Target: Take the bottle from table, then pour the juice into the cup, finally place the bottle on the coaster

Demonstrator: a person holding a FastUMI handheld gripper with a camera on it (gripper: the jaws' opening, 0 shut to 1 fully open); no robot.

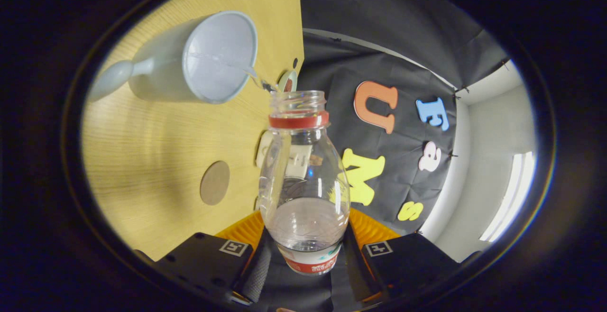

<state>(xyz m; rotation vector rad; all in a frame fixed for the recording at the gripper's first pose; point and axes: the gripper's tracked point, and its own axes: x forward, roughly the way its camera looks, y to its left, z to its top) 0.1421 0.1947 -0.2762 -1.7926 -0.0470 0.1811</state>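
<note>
Gripper view: the gripper is clamped on the bottle, both fingers pressing its lower body from either side at the labelled band. The bottle runs forward from between the fingers, uncapped, with a red ring under the threaded mouth. The whole rig is rolled over, so the table stands like a wall to the left of the fingers and the bottle lies tipped toward it.

A thin clear stream leaves the mouth and runs into the cup, which sits beyond the fingertips and to their left, its opening facing the camera and its handle pointing away to the far left. The stream lands inside the rim, so I judge the pour to be under way. The liquid looks colourless, and a shallow pool of it remains in the bottle's lower body near the fingers.

The round coaster lies on the table nearer the fingers than the cup, left of the bottle's middle, apart from both.

Handling, as a judgement: the bottle is thin clear plastic, light and getting lighter, smooth-walled and likely to dent or slip under a hard squeeze. The present hold low on the body looks sound; the wall there is ribbed and stiffer. Setting it upright on the coaster calls for a level base, since a near-empty bottle tips easily.
</note>
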